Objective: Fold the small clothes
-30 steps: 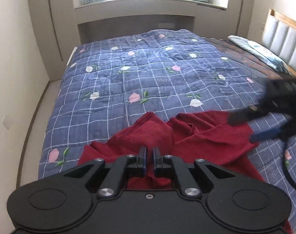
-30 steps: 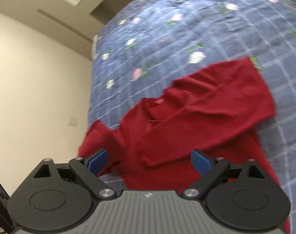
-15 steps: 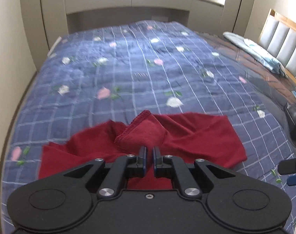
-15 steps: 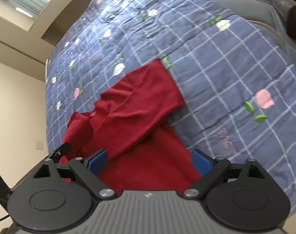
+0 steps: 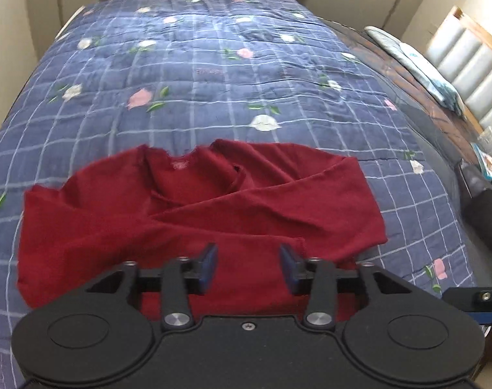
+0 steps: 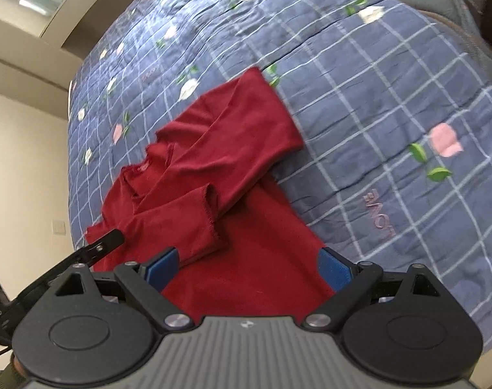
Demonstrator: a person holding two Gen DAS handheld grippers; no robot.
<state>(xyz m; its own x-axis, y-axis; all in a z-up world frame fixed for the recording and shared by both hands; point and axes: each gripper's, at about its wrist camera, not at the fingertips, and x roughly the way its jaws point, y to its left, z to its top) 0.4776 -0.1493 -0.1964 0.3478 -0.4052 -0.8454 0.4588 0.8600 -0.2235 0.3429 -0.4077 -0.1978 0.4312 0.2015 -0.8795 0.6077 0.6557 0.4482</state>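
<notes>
A dark red long-sleeved top [image 5: 194, 214] lies on the blue flowered quilt [image 5: 213, 74], neckline away from me, both sleeves folded across its front. My left gripper [image 5: 248, 264] is open and empty, just above the cuff of the upper sleeve [image 5: 297, 243]. In the right wrist view the same top [image 6: 226, 175] lies ahead, and my right gripper [image 6: 247, 267] is wide open and empty over its lower body. The tip of the left gripper [image 6: 106, 243] shows at the top's left edge.
The quilt covers a wide bed [image 6: 375, 74]. A padded headboard [image 5: 466, 74] and a pillow [image 5: 417, 64] are at the right, with a dark bag [image 5: 485, 223] beside the bed. A wall [image 6: 22, 168] is at the left of the bed.
My left gripper has opened and let go of the sleeve cuff, which now lies flat across the top's front. My right gripper has stayed open and drawn back over the top's lower body.
</notes>
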